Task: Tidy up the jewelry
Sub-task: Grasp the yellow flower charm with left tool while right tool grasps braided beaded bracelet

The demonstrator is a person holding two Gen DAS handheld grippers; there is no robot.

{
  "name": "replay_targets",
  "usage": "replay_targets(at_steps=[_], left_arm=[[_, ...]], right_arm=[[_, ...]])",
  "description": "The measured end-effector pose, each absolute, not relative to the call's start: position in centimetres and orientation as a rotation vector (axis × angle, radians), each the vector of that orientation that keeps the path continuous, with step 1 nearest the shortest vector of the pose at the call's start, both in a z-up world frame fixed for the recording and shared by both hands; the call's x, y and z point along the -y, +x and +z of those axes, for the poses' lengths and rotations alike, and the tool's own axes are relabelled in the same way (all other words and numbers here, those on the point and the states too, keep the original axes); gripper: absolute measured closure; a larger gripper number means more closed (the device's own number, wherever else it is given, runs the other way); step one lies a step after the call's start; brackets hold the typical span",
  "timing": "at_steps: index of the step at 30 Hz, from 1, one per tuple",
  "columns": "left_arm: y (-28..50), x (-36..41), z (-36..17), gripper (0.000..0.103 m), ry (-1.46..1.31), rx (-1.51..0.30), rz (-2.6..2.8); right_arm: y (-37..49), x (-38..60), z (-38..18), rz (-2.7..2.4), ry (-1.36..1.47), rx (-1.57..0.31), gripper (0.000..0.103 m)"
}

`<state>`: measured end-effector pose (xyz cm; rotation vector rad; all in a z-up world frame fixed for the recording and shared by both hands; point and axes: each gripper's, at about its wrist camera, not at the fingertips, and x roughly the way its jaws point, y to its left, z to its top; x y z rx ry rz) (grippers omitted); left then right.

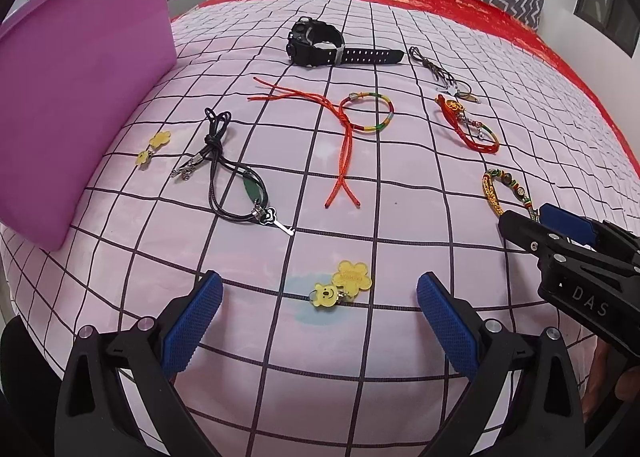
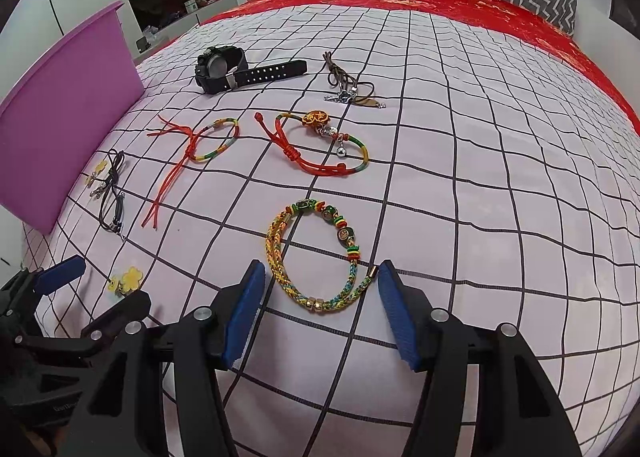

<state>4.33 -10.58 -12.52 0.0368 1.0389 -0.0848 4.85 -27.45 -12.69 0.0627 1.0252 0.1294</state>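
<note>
- Yellow bear charm (image 1: 343, 285) lower centre, between wide-open, empty left tool (image 1: 319, 297): pickup step.
- Right tool (image 2: 321, 301) open, empty, straddling braided bracelet (image 2: 316, 255).
- Next: lower, close.

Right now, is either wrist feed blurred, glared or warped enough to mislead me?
Left wrist view: sharp, evenly lit, no glare; grid sheet lines bow strongly from fisheye. Right wrist view: same bowing, dark vignetted corners, beaded bracelet crisp between the open right gripper.
</note>
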Motion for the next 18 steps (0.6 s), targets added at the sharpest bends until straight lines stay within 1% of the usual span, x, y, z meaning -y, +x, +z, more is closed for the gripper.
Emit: replay_targets(at_steps=[9, 14, 18], left_arm=[[4.9, 11.4, -13.6, 0.007, 0.062, -1.042, -0.073], [5.0, 11.7, -13.9, 0.006, 0.074, -1.016, -0.06], [4.7, 12.1, -14.3, 0.007, 0.094, -0.973, -0.042]], right_arm=[[5.6, 26.3, -13.3, 0.132, -0.034, -1.011, 0.044], [5.9, 26.2, -13.5, 0.136, -0.051, -1.008, 0.045], [5.9, 25.8, -13.7, 0.134, -0.078, -1.002, 0.046]])
